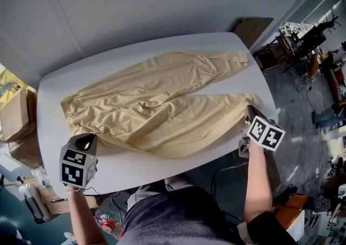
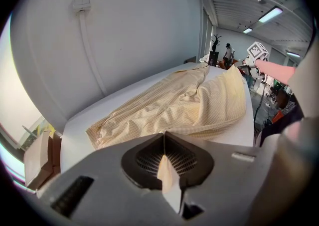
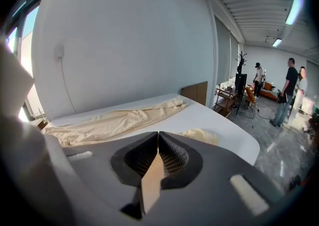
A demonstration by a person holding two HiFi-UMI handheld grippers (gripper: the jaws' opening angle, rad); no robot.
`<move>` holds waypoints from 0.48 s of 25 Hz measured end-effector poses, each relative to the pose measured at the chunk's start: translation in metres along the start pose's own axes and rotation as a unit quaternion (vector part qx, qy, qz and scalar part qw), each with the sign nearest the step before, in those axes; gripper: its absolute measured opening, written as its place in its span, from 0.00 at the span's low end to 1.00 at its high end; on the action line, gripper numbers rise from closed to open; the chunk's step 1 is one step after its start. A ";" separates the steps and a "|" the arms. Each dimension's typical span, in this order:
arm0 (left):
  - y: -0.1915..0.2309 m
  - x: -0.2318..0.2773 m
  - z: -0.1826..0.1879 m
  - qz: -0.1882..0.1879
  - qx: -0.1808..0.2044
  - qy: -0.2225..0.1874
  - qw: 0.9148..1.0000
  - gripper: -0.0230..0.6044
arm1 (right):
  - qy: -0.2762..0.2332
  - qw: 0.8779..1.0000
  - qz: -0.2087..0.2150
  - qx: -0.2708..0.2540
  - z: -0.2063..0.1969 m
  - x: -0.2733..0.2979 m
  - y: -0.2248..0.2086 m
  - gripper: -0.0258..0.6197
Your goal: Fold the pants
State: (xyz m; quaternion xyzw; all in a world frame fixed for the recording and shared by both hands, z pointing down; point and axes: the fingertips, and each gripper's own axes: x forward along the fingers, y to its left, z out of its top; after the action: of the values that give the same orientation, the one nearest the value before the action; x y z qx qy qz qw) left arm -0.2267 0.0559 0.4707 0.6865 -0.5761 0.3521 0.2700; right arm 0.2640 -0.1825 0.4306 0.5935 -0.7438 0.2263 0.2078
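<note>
Left tool (image 1: 88, 139) and right tool (image 1: 250, 110) each pinch the near edge of the yellow pants (image 1: 162, 103) ahead, likely readying a lengthwise fold.

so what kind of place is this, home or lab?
Likely a lab or workshop, not a home: cluttered equipment benches past the white rounded table holding the pale yellow checked pants, ceiling strip lights, people standing on a polished floor.

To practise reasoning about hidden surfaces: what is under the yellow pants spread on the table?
The white table shows around the pants, which lie on it. The tabletop beneath the fabric is covered, so anything thin lying there cannot be seen.
</note>
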 end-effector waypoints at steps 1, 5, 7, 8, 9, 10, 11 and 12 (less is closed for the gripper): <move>0.003 -0.001 0.000 0.003 -0.005 0.000 1.000 0.05 | -0.004 1.000 0.002 -0.005 0.008 0.003 0.004 0.05; 0.021 -0.006 0.005 0.027 -0.032 -0.009 0.999 0.05 | -0.025 0.999 0.015 -0.022 0.042 0.020 0.021 0.05; 0.028 -0.006 0.007 0.039 -0.047 -0.012 0.998 0.05 | -0.032 0.999 0.028 -0.026 0.056 0.032 0.032 0.05; 0.033 -0.006 0.007 0.045 -0.053 -0.011 0.998 0.05 | -0.034 0.998 0.034 -0.028 0.061 0.038 0.037 0.05; 0.038 -0.006 0.008 0.053 -0.058 -0.010 0.997 0.05 | -0.035 0.998 0.040 -0.032 0.066 0.045 0.042 0.05; 0.043 -0.005 0.009 0.061 -0.063 -0.008 0.996 0.05 | -0.035 0.998 0.047 -0.037 0.070 0.051 0.047 0.05; 0.047 -0.004 0.011 0.067 -0.068 -0.007 0.995 0.05 | -0.035 0.997 0.053 -0.042 0.074 0.057 0.050 0.05; 0.051 -0.001 0.014 0.073 -0.073 -0.005 0.995 0.05 | -0.034 0.997 0.058 -0.046 0.079 0.064 0.052 0.05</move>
State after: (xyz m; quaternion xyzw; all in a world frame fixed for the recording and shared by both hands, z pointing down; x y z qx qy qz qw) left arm -0.2740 0.0363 0.4593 0.6228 -0.6503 0.3239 0.2903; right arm 0.1968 -0.2688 0.3988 0.5468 -0.7932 0.1833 0.1955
